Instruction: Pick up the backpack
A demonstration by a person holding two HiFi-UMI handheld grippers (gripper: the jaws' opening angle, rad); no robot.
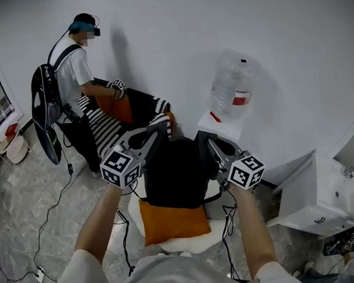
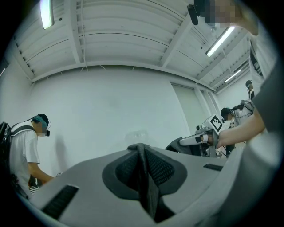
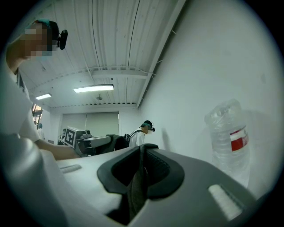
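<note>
Where the left claw (image 1: 157, 132) and right claw (image 1: 209, 142) each clamp it, the backpack (image 1: 176, 174) sits between them.

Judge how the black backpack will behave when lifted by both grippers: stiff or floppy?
Likely floppy: the left gripper and right gripper each pinch only a thin dark fabric fold. Most of the backpack sits below both grips, so it may sag and swing.
</note>
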